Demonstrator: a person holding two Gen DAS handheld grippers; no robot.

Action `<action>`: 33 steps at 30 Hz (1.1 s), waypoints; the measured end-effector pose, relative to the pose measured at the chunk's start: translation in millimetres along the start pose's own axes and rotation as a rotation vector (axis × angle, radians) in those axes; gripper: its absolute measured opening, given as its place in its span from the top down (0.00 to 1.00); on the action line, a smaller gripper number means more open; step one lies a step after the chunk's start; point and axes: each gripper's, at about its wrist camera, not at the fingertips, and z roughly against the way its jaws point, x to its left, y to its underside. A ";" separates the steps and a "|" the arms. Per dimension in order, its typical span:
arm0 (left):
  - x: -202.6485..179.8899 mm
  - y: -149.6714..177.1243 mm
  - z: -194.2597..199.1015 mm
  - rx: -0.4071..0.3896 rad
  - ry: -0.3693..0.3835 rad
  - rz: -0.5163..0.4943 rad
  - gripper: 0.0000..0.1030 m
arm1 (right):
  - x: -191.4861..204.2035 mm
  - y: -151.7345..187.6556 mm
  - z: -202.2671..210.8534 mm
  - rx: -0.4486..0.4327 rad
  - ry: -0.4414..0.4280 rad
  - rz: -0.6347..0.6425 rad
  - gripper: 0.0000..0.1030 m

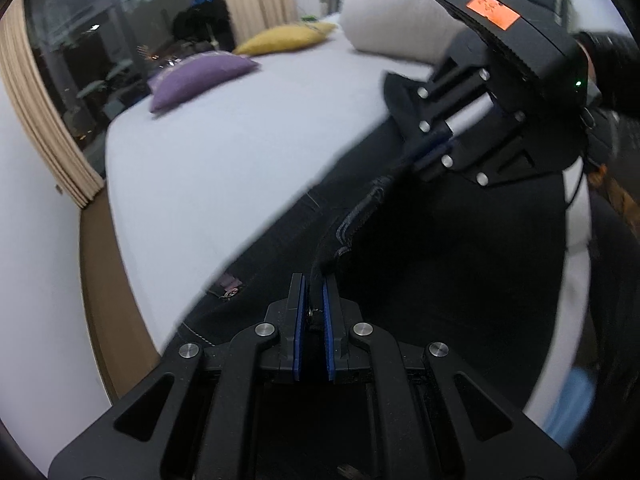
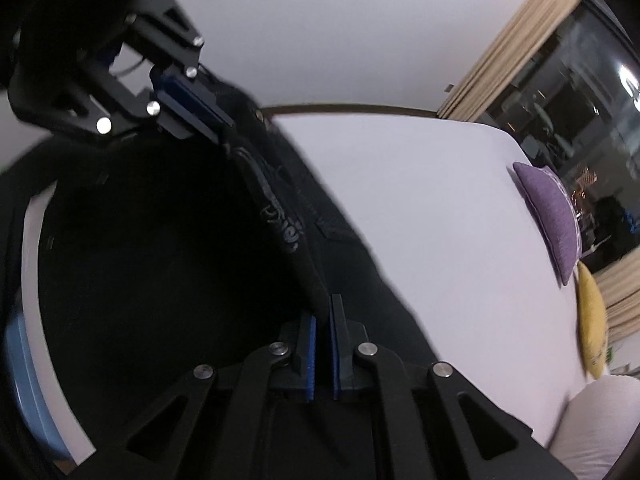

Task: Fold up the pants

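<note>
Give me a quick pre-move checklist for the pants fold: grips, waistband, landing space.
1. Left gripper shut on the waistband: ok.
2. Right gripper shut on the waistband: ok, fabric runs between its pads.
3. Waistband stretched between the two grippers, no sag: ok.
4. Pants lying flat below the waistband: cannot tell, too dark and blurred.
5. Bed sheet beside the pants bare for the fold: ok.
6. Purple cushion and yellow cushion apart from the pants: ok.
</note>
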 end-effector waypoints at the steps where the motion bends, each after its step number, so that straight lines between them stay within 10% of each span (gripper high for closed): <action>1: -14.2 9.0 1.0 0.016 0.004 -0.016 0.93 | 12.8 5.2 1.9 0.010 0.019 0.027 0.94; 15: -136.1 94.4 23.0 0.097 0.062 -0.143 0.93 | 153.4 42.4 9.5 0.158 0.163 0.204 0.94; 33: -106.4 74.9 -1.7 0.115 0.042 -0.183 0.92 | 190.4 24.3 -5.6 0.216 0.272 0.171 0.94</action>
